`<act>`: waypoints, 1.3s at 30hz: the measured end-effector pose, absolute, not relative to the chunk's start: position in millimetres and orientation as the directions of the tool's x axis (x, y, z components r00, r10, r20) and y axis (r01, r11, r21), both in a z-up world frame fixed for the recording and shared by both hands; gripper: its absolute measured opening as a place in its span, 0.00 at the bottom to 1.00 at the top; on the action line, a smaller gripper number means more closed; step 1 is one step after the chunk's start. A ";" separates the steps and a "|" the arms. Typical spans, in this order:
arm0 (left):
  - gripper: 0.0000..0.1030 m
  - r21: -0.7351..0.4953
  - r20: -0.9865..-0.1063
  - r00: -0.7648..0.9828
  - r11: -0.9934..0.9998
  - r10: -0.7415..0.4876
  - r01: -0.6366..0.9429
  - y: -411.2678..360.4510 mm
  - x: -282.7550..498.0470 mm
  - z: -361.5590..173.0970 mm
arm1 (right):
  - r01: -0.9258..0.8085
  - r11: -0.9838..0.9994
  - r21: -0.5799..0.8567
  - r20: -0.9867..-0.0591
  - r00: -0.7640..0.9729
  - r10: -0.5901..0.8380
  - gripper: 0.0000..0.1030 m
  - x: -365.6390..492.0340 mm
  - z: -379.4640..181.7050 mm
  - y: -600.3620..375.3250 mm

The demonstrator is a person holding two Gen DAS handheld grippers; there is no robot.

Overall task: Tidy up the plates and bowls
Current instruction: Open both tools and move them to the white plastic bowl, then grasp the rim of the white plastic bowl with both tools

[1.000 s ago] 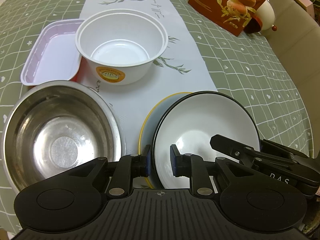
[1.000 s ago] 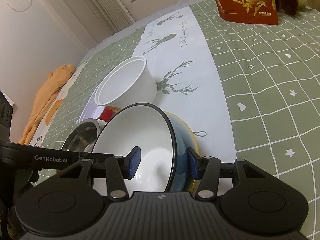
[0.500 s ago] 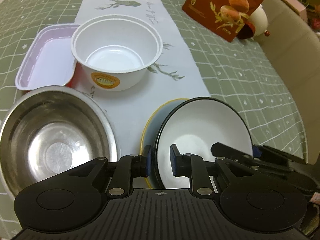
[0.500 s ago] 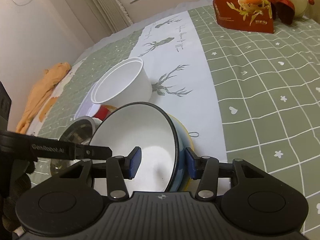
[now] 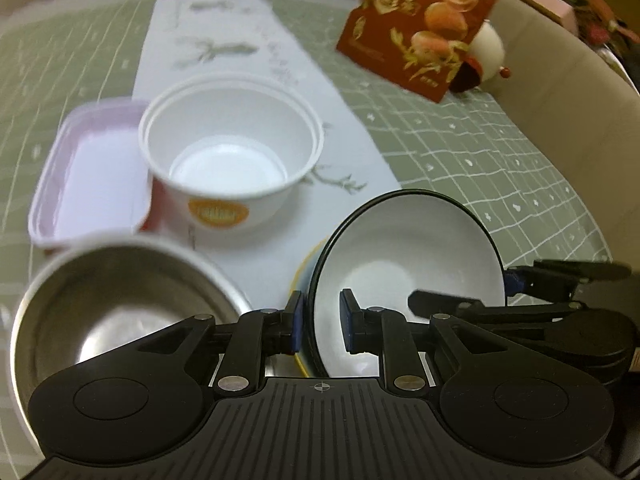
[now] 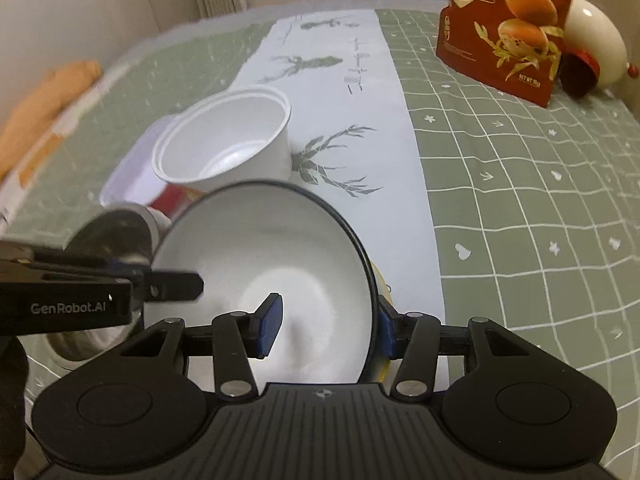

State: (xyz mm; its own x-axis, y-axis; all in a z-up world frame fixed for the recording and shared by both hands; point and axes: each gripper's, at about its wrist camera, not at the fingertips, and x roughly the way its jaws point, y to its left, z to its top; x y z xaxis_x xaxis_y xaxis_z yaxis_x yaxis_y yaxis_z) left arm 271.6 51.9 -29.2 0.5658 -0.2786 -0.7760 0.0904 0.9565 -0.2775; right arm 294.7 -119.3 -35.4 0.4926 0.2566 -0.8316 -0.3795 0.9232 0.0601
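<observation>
A white bowl with a black rim [image 5: 404, 256] [image 6: 272, 264] is lifted and tilted above a yellow-rimmed plate [image 5: 302, 280] [image 6: 380, 280]. My left gripper [image 5: 320, 326] is shut on the bowl's near rim. My right gripper [image 6: 328, 320] straddles the bowl's other rim with a gap at the inner finger. A steel bowl [image 5: 120, 308] sits at lower left. A white plastic bowl [image 5: 232, 160] [image 6: 228, 144] stands behind, beside a pink tray [image 5: 92, 176].
A red snack bag [image 5: 424, 28] [image 6: 504, 24] and a white round ornament [image 6: 592, 44] stand at the far right. An orange cloth [image 6: 48, 88] lies at the far left. The table has a green checked cloth with a white runner [image 6: 352, 80].
Both grippers have risen with the black-rimmed bowl, lifting it off the yellow-rimmed plate and tilting it more upright. The views now show more of the far table.
</observation>
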 end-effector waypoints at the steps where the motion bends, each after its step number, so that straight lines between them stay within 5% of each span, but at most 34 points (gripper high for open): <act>1: 0.21 -0.278 -0.769 0.570 0.954 -0.289 0.109 52.0 272.9 -29.4 | -0.375 0.926 0.040 -0.840 0.489 0.234 0.52 296.5 -35.4 -114.8; 15: 0.21 -0.599 -0.624 0.567 0.795 -0.538 0.096 128.4 291.8 -19.9 | -0.350 0.921 -0.169 -0.858 0.512 0.037 0.57 317.6 -6.4 -71.9; 18: 0.21 -0.633 -0.581 0.661 0.774 -0.475 0.000 168.3 294.3 -12.8 | -0.338 0.917 -0.210 -0.814 0.580 0.027 0.59 323.8 18.4 -65.1; 20: 0.21 -0.626 -0.566 0.725 0.777 -0.392 -0.068 189.5 297.1 -9.9 | -0.294 0.929 -0.225 -0.785 0.620 0.006 0.75 334.4 35.6 -60.0; 24: 0.21 -0.597 -0.562 0.783 0.785 -0.266 -0.162 210.3 307.8 -14.8 | -0.220 0.958 -0.186 -0.774 0.633 -0.005 0.79 360.7 52.4 -49.5; 29: 0.21 -0.655 -0.554 0.768 0.738 -0.322 -0.164 212.2 327.5 -34.4 | -0.215 0.966 -0.145 -0.807 0.590 0.011 0.82 388.8 34.5 -27.1; 39: 0.22 -0.572 -0.665 0.689 0.789 -0.287 -0.223 207.4 339.5 -57.3 | -0.240 0.970 0.025 -0.880 0.454 0.136 0.82 427.9 -12.3 -4.2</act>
